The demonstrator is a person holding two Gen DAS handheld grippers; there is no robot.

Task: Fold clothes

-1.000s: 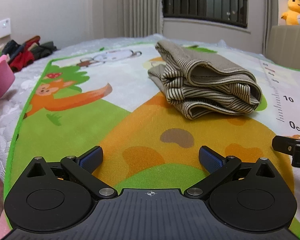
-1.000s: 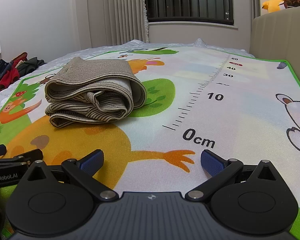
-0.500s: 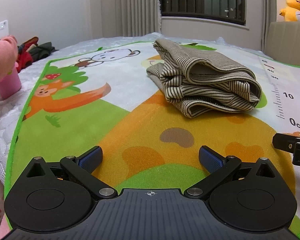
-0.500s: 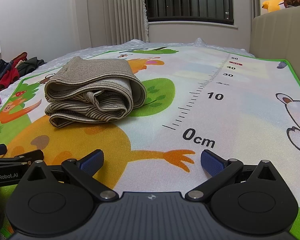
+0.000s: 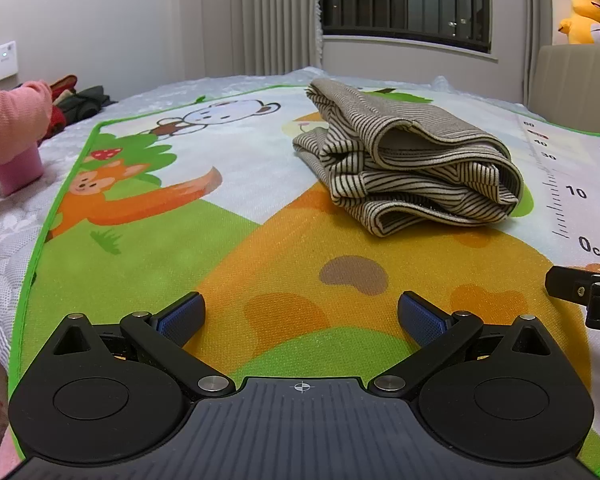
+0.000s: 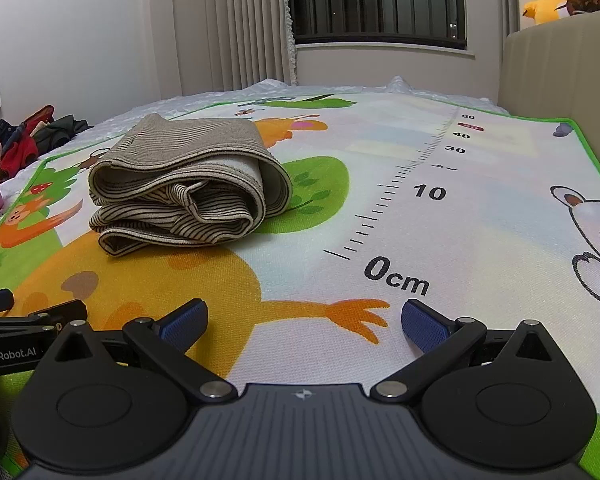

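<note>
**Inspector:** Striped garment folded into a thick bundle, lying on cartoon play mat, partly over the orange patch and the green bush print. Several layers stacked, open folds facing both cameras. Same bundle seen left of the printed ruler in the right wrist view.

**Clerk:** Grippers?

**Inspector:** Left gripper low over the near mat, jaws spread wide, nothing between the blue pads. Well short of the garment. Right gripper likewise low, jaws released, pads bare, near the "0cm" mark. Positioned side by side: tip of the right one at the right edge of the left view, body of the left one at the left edge of the right view.

**Clerk:** Surroundings?

**Inspector:** Mat spread on white quilted bedding. Pink sleeve at far left, above a pink object; contact not determinable. Pile of dark and red clothes beyond it, near the wall. Yellow plush toy on beige headboard at right. Curtains and barred window behind.
</note>
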